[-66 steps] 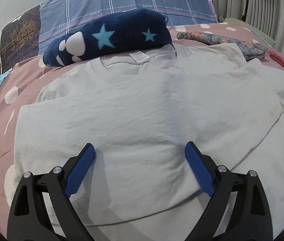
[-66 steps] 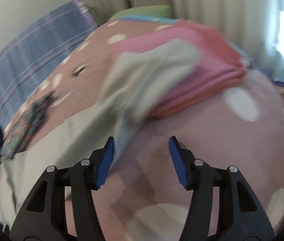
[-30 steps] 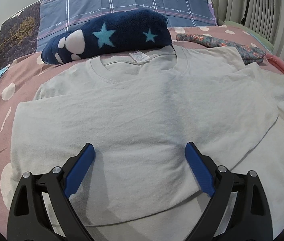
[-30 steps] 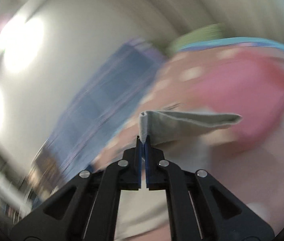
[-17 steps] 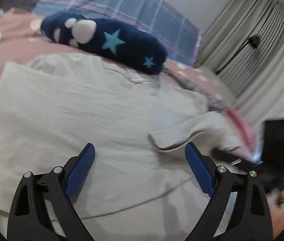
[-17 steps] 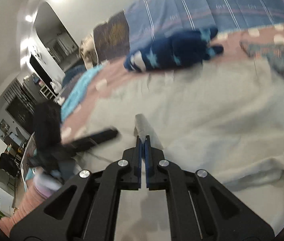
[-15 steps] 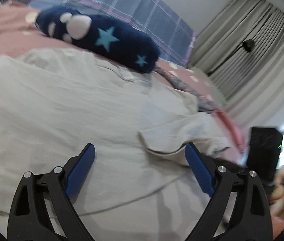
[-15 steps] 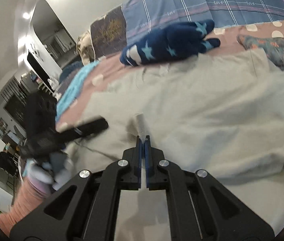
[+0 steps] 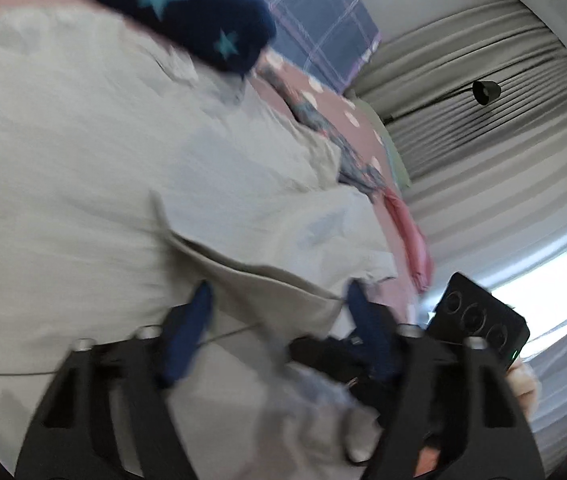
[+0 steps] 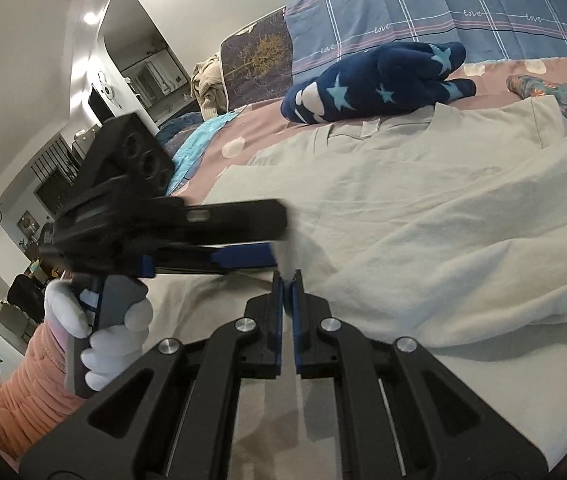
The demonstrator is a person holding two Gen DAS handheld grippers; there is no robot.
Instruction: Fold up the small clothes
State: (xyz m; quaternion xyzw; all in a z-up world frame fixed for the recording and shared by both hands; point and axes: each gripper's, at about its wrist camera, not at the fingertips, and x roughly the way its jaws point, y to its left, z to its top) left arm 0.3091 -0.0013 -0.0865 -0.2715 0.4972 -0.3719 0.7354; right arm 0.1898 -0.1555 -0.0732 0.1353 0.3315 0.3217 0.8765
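— Where's the grey T-shirt (image 10: pixel 423 208)?
— Spread on the bed (image 10: pixel 259 128), filling mid-frame.
— Right hand-held gripper (image 10: pixel 287 280)?
— Nearly closed, low centre; a fold of the shirt sits at its tips, grip unclear.
— Left hand-held gripper (image 9: pixel 279 300)?
— Half-wide, just been closing, shirt edge between its fingers, unpinched.

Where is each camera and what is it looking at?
Left wrist view: sits on the left gripper, looks across the grey T-shirt toward the curtains; its own blue-padded fingers show, jaws just closing around a folded edge, plus the right gripper.
Right wrist view: sits on the right gripper, looks over the T-shirt toward the plaid pillow; its fingers pinch the shirt, and the left gripper, a white-gloved hand and an orange sleeve show.
Shared: the T-shirt and star-patterned navy bundle.
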